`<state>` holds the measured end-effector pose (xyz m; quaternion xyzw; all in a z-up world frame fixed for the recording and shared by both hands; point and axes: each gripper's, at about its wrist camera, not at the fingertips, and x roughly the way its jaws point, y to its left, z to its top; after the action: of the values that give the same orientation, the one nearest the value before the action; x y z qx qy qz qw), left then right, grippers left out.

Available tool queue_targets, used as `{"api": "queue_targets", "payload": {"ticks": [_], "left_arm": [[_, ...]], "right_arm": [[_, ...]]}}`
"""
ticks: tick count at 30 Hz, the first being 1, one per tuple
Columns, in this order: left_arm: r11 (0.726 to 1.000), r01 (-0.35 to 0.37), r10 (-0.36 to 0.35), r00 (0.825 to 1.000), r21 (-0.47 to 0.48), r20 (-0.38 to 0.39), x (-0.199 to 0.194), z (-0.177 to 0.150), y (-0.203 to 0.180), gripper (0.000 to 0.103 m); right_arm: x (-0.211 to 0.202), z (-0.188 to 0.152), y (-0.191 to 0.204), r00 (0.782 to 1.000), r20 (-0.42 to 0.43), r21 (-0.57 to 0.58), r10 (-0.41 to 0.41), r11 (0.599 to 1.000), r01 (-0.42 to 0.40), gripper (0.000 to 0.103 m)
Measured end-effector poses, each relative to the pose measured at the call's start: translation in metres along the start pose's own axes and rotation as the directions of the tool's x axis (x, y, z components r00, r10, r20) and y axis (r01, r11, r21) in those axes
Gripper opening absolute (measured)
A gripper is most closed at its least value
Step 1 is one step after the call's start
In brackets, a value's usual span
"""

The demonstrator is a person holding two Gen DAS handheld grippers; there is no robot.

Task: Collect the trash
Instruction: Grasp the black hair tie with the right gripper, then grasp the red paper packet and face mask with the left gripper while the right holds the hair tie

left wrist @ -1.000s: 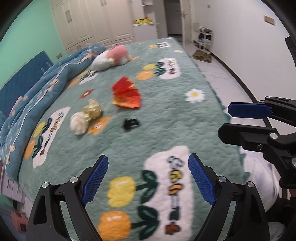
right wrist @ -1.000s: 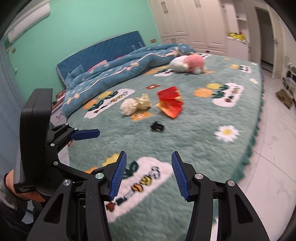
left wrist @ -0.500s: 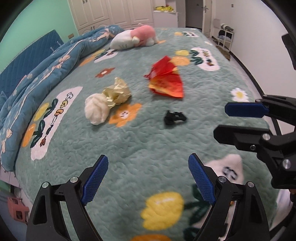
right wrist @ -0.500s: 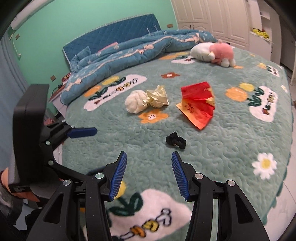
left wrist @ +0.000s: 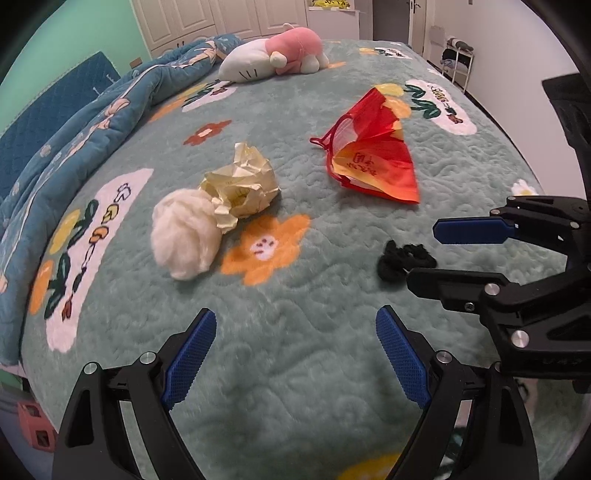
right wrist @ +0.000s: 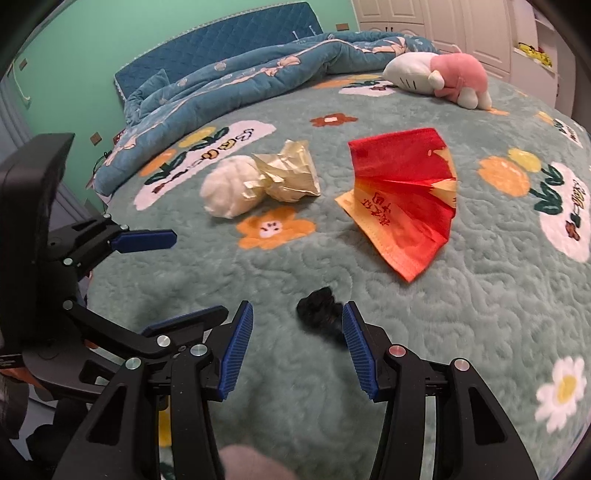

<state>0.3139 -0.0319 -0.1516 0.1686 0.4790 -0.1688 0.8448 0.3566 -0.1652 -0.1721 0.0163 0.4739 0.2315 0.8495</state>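
On the green bedspread (left wrist: 295, 369) lie a white wad (left wrist: 183, 236) (right wrist: 229, 190), a crumpled yellow paper (left wrist: 243, 184) (right wrist: 290, 177), a red-and-orange face mask (left wrist: 373, 162) (right wrist: 402, 206) and a small black crumpled thing (left wrist: 400, 260) (right wrist: 319, 314). My right gripper (right wrist: 297, 317) (left wrist: 424, 254) is open and low over the bed. The black thing lies between its fingers, close to the right pad (right wrist: 358, 347), and is not squeezed. My left gripper (left wrist: 295, 332) (right wrist: 199, 275) is wide open and holds nothing, a short way before the white wad.
A pink-and-white plush toy (left wrist: 277, 55) (right wrist: 439, 75) lies at the far end. A rumpled blue quilt (right wrist: 240, 85) runs along the left by the blue headboard (right wrist: 207, 48). White wardrobes (left wrist: 221, 14) stand behind. The bed's edge drops off to the right.
Both grippers have moved forward and down over the bed toward the trash. The black thing, earlier well ahead, now lies between the right fingers. Neither gripper's opening has changed.
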Motion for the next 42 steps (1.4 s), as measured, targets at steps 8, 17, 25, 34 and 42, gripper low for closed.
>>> {"api": "queue_targets", "payload": {"ticks": [8, 17, 25, 34, 42], "left_arm": [[0.999, -0.011, 0.010, 1.000, -0.033, -0.016, 0.014, 0.001, 0.017, 0.087], [0.998, 0.022, -0.023, 0.999, -0.054, -0.023, 0.018, 0.006, 0.013, 0.087], [0.994, 0.094, -0.093, 0.995, -0.046, 0.025, 0.016, 0.044, -0.014, 0.087], [0.996, 0.091, -0.091, 0.994, 0.009, 0.055, 0.039, 0.098, -0.039, 0.088], [0.993, 0.108, -0.109, 0.994, 0.045, 0.026, 0.078, 0.123, -0.055, 0.088]], "right_arm": [[0.029, -0.002, -0.007, 0.998, -0.055, -0.029, -0.024, 0.999, 0.022, 0.051], [0.034, -0.007, -0.008, 0.997, -0.053, -0.059, -0.060, 0.997, 0.057, 0.015], [-0.014, -0.011, -0.031, 0.996, 0.027, 0.016, -0.088, 0.996, 0.088, 0.013], [-0.049, -0.008, -0.059, 0.990, 0.090, 0.061, -0.108, 0.993, 0.103, 0.013], [-0.041, -0.002, -0.091, 0.988, 0.106, 0.104, -0.114, 0.989, 0.103, 0.013]]}}
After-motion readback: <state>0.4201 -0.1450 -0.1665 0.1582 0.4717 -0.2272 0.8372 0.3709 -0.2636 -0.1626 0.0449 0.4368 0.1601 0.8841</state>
